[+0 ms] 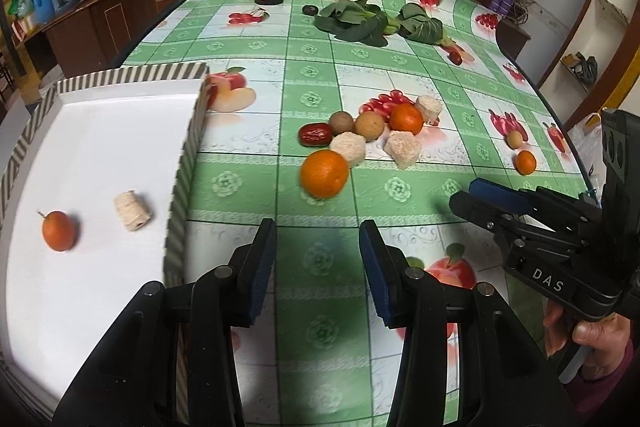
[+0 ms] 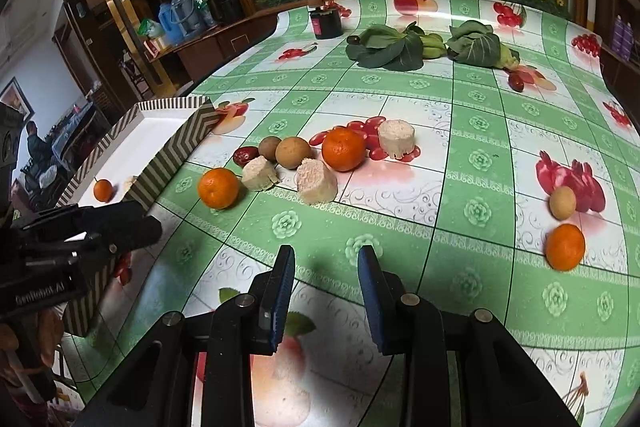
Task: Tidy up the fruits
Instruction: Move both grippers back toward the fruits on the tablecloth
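On the desk [image 1: 400, 211], both your grippers [image 1: 318, 259] [image 2: 326, 287] are open and empty; the round orange [image 1: 324, 173] may roll if bumped.

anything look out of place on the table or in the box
Yes: the pale corn-cob chunk lying in the white box beside a small orange is not a fruit. Leafy greens also lie on the far tablecloth. Nothing looks spilled or damaged.
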A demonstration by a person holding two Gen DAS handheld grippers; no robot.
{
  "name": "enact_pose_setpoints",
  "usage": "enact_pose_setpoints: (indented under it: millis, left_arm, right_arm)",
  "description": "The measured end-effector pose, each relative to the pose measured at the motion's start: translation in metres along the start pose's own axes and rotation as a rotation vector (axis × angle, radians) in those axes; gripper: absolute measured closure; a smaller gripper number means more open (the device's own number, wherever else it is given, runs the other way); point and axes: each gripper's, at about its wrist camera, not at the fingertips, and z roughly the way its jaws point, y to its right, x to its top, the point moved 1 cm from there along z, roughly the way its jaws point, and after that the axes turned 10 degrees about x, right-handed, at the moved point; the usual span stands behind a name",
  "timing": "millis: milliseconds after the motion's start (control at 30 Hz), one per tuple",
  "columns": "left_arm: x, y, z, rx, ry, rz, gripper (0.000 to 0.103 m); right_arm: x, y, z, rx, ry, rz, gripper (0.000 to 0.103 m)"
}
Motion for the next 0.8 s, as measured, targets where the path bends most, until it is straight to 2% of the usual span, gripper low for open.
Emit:
enact_pose_setpoints:
  millis: [433,800]
  left_arm:
    - [0.007,0.007,0.009,0.02,0.009,-0.014,0.061]
    - [0.008,0.004,0.016,0.027,-0.004,-0.021,0.061]
  right_arm:
    - [0.01,-0.002,-0.003,0.005,0.033,0.011,0.071]
    - [0.019,-0.003,0.012,0.016,0.008,0.002,0.071]
